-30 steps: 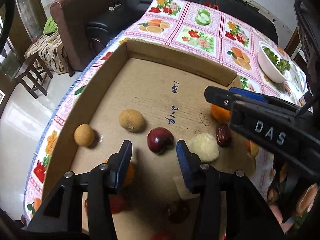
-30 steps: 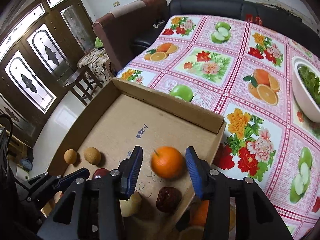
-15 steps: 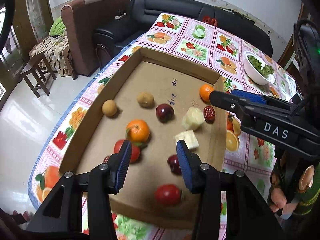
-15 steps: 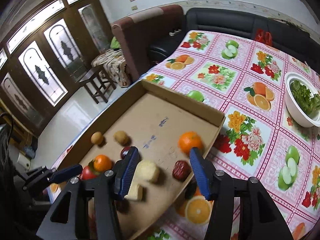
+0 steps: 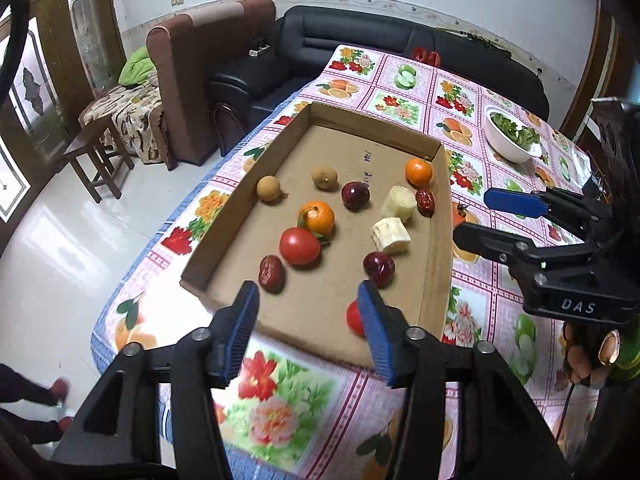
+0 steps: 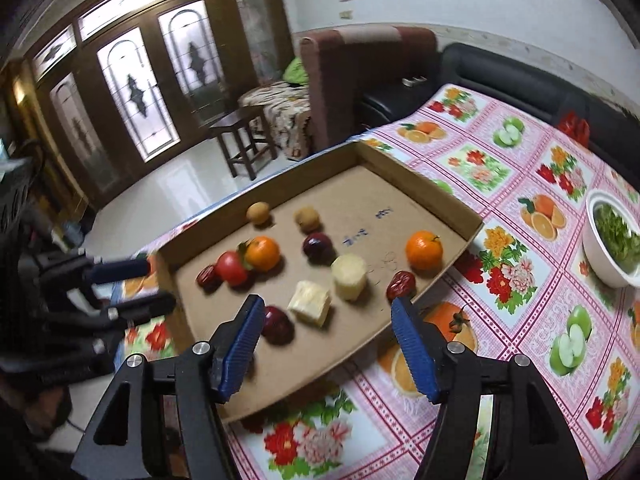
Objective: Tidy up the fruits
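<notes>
Tongs (image 5: 308,330) (image 6: 332,344) now opening empty, farther back from tray (image 5: 434,248)

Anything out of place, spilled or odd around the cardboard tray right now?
One thing: an orange persimmon-like fruit sits on the floral tablecloth just outside the shallow cardboard tray, against its right wall, while the other fruits lie inside. Nothing looks spilled or damaged. Both grippers are empty, jaws opening.

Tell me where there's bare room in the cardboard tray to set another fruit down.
The far end of the cardboard tray, beyond the two tan fruits and around the blue writing, is bare. So is the near-left corner, by the date. The middle is crowded.
</notes>
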`<move>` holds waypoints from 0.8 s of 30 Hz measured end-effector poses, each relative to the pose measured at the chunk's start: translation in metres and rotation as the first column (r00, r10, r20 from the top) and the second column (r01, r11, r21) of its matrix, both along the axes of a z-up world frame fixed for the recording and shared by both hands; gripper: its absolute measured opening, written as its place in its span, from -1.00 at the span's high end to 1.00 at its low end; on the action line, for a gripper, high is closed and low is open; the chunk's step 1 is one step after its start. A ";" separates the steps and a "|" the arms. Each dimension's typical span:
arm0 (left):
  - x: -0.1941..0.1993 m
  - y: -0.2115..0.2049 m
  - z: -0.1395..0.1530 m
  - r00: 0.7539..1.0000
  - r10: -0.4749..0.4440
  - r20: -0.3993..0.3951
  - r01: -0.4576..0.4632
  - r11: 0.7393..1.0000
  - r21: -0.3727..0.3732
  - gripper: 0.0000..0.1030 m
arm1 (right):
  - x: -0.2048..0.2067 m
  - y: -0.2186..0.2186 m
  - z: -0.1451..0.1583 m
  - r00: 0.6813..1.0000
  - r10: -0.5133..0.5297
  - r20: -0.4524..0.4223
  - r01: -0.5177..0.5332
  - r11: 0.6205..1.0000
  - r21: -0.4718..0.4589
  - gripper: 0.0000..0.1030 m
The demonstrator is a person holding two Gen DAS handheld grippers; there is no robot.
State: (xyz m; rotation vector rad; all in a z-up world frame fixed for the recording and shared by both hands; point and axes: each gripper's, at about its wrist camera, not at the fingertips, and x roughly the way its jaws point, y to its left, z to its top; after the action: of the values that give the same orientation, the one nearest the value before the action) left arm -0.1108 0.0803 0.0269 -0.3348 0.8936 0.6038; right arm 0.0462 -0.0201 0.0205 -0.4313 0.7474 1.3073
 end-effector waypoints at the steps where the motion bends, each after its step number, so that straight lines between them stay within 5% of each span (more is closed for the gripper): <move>1: -0.003 -0.002 0.000 1.000 -0.005 0.003 0.005 1.000 0.003 -0.12 | -0.003 -0.003 0.000 1.000 0.015 0.005 -0.015 1.000 0.002 -0.33; 9: -0.020 -0.013 -0.003 1.000 -0.004 -0.009 0.004 1.000 -0.002 -0.12 | -0.025 -0.025 -0.003 0.988 0.144 0.061 -0.144 0.990 -0.001 -0.44; 24: -0.039 -0.033 -0.001 1.000 -0.014 -0.009 0.014 1.000 0.027 -0.12 | -0.053 -0.042 -0.018 0.959 0.245 0.144 -0.234 0.968 -0.084 -0.46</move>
State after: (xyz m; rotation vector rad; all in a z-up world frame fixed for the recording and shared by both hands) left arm -0.1500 0.0470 0.0262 -0.3011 0.8948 0.6043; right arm -0.0070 -0.0620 0.0030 -0.6859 0.6239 1.4591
